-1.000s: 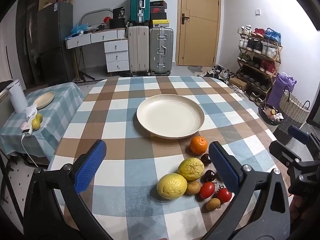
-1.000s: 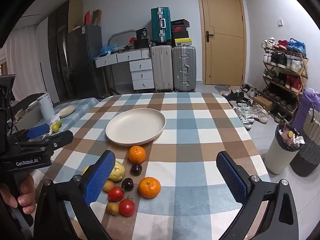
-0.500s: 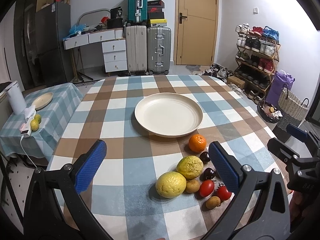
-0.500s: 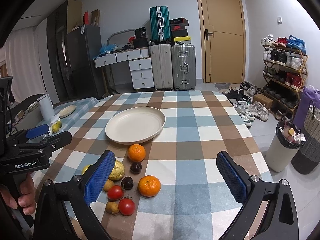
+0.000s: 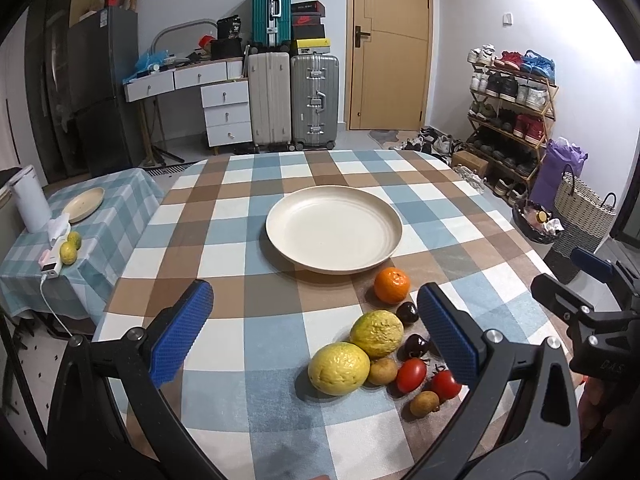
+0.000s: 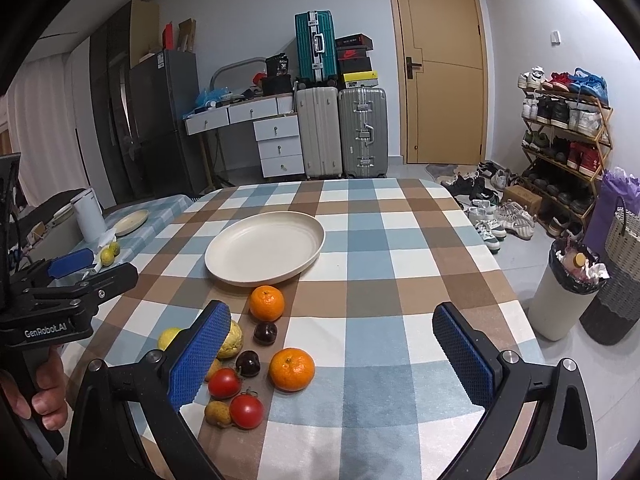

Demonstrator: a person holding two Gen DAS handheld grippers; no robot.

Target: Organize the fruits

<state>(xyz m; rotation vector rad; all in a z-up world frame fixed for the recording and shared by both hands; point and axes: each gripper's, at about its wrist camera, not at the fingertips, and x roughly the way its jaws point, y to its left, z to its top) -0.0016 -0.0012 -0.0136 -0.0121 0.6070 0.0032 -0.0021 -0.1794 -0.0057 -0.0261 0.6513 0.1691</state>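
An empty cream plate sits mid-table on the checked cloth. In front of it lies a cluster of fruit: an orange, a second orange, two yellow lemons, dark plums, red tomatoes and small brown fruits. My left gripper is open and empty, above the table's near edge, left of the cluster. My right gripper is open and empty, above the fruit's right side.
A side table at the left carries a small plate, a white jug and two limes. Suitcases, drawers and a door stand behind the table. A shoe rack, a bin and baskets stand at the right.
Both grippers have drifted slightly; the view of the table has shifted a little. Both stay open and empty, and no fruit has moved.
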